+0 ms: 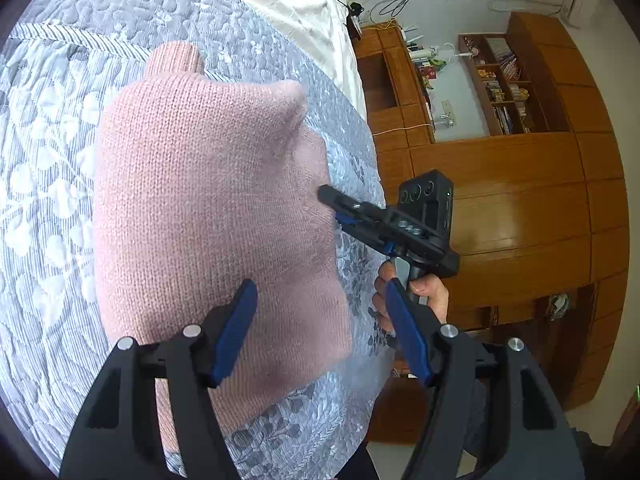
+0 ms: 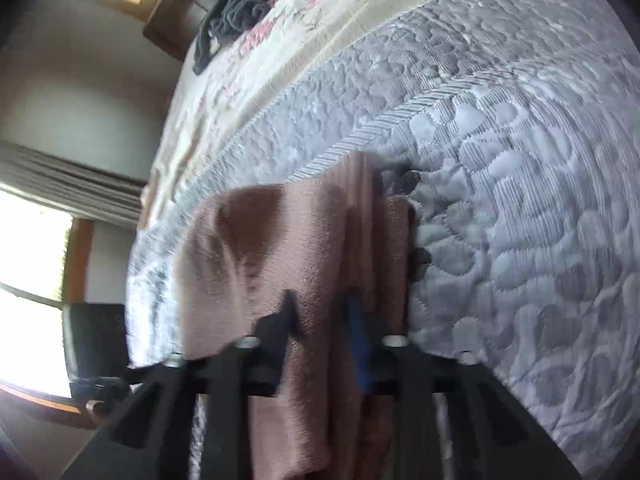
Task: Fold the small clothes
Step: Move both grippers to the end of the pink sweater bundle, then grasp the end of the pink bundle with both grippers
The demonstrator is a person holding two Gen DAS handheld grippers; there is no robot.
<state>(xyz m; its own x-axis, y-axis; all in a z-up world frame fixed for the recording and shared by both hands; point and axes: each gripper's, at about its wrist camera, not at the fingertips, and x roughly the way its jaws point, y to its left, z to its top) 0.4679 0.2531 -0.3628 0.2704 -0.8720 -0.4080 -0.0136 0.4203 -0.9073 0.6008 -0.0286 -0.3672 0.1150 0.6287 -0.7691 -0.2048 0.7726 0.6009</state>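
Pink knit sweater [image 1: 208, 208]: lies folded on grey quilted bedspread [image 1: 52, 184], collar pointing away. Left wrist view: left gripper [image 1: 320, 332] hovers over the sweater's near edge, jaws spread wide, nothing between them; right gripper [image 1: 340, 208], held in a hand [image 1: 416, 296], meets the sweater's right edge. Right wrist view, blurred: right gripper [image 2: 324, 320] pinches a fold of sweater [image 2: 280, 248]; dark garment [image 2: 236, 8] lies on floral cover [image 2: 304, 12], well apart.
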